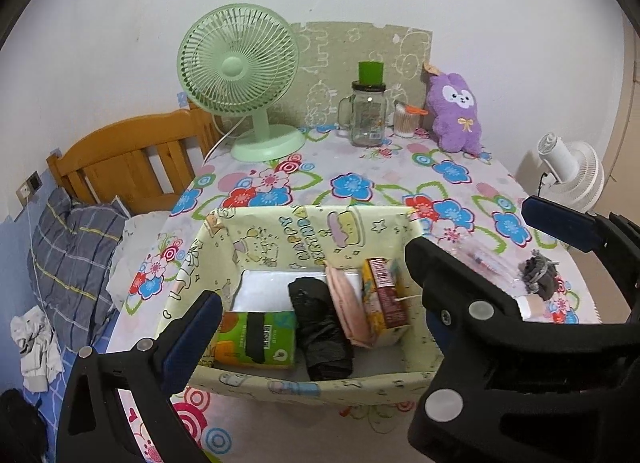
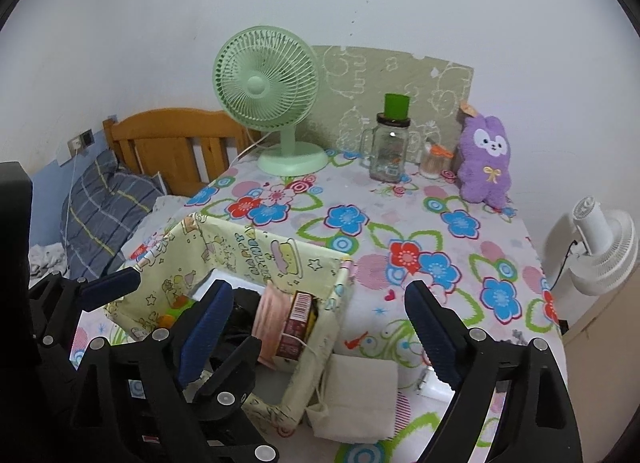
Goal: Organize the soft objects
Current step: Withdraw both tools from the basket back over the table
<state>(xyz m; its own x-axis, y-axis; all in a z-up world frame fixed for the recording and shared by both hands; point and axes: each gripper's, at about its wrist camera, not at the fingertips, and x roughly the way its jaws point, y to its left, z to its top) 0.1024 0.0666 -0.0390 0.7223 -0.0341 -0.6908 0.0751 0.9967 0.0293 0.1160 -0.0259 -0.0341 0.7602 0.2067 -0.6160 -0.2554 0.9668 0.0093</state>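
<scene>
Left gripper [image 1: 314,305] released, jaws wide, empty, over fabric bin [image 1: 304,231]. Bin holds tissue pack [image 1: 256,337], black bundle [image 1: 320,327], pink cloth [image 1: 348,311], box [image 1: 384,295]. Right gripper [image 2: 320,327] released, empty; white cloth [image 2: 358,399] on worktop [image 2: 400,231] at 6 o'clock of it. Plush [image 2: 486,159] at worktop's 1 o'clock corner.

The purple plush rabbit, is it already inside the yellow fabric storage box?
No, the purple plush rabbit stands on the table's far edge by the wall, apart from the yellow fabric storage box.
</scene>
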